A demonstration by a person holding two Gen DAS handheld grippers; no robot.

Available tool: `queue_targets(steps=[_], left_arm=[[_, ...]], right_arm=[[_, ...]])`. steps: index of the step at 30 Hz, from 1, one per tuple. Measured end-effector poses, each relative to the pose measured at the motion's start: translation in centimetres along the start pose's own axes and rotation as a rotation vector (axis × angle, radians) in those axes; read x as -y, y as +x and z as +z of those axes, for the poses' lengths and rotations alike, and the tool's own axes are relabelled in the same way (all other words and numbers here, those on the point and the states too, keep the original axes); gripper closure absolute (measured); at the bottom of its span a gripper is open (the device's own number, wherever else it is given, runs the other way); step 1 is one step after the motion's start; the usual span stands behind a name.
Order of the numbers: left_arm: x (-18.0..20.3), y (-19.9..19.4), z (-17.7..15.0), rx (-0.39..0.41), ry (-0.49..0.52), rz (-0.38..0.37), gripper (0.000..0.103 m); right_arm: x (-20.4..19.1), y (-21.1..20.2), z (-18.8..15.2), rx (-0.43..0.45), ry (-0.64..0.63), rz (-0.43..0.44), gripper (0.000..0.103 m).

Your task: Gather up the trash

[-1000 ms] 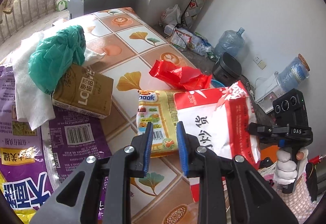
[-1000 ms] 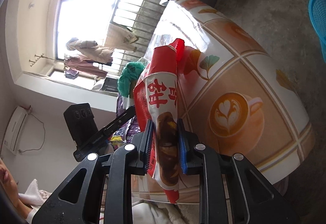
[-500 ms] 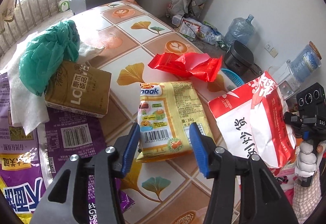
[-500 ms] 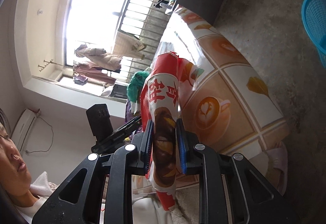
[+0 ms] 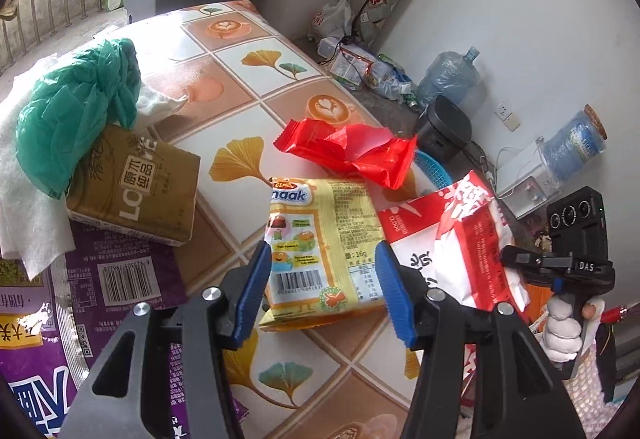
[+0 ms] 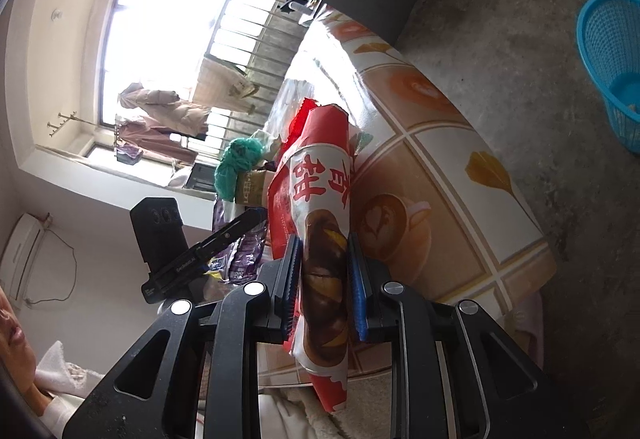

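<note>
My left gripper [image 5: 320, 293] is open, its blue pads on either side of the near end of a yellow snack packet [image 5: 320, 235] lying on the patterned table [image 5: 256, 107]. My right gripper [image 6: 322, 285] is shut on a red and white snack bag [image 6: 316, 199] and holds it off the table's edge; the bag [image 5: 460, 239] also shows in the left wrist view at the right. A red wrapper [image 5: 348, 147] lies beyond the yellow packet. A blue basket [image 6: 612, 67] stands on the floor at the right.
A brown tissue pack [image 5: 136, 187], a green plastic bag [image 5: 76, 111], a white cloth [image 5: 24, 199] and a large purple bag [image 5: 88, 303] lie on the table's left. A water jug [image 5: 448, 79], a black pot [image 5: 444, 127] and floor clutter lie beyond the table.
My left gripper has opened wide and now straddles the yellow packet's near end. My right gripper has carried the red and white bag right, off the table.
</note>
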State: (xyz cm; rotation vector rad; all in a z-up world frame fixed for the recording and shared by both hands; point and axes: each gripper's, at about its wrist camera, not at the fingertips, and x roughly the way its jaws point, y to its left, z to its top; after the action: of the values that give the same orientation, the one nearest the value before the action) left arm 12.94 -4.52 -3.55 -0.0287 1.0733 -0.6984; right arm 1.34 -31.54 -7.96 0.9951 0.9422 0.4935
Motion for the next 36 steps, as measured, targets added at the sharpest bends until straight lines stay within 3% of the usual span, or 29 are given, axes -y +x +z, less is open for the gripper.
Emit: queue_targets(steps=[4, 10, 15, 21, 30, 36], left_arm=[[-0.1, -0.6, 0.0, 0.011, -0.016, -0.074, 0.056], [-1.0, 0.3, 0.4, -0.007, -0.07, 0.041, 0.056], [-1.7, 1.9, 0.5, -0.048, -0.097, 0.036, 0.056], [-1.5, 0.8, 0.3, -0.03, -0.094, -0.063, 0.056], [0.1, -1.0, -0.2, 0.014, -0.037, -0.128, 0.074], [0.1, -1.8, -0.9, 0.027, -0.072, -0.213, 0.075]], right_arm=[[-0.3, 0.4, -0.1, -0.008, -0.012, -0.013, 0.081], [-0.4, 0.5, -0.2, -0.01, -0.016, -0.021, 0.081], [-0.9, 0.5, -0.3, -0.008, -0.025, -0.041, 0.081], [-1.5, 0.7, -0.3, -0.012, -0.05, -0.063, 0.081], [-2.2, 1.0, -0.5, -0.02, -0.082, -0.082, 0.081], [-3.3, 1.1, -1.0, -0.018, -0.112, -0.094, 0.081]])
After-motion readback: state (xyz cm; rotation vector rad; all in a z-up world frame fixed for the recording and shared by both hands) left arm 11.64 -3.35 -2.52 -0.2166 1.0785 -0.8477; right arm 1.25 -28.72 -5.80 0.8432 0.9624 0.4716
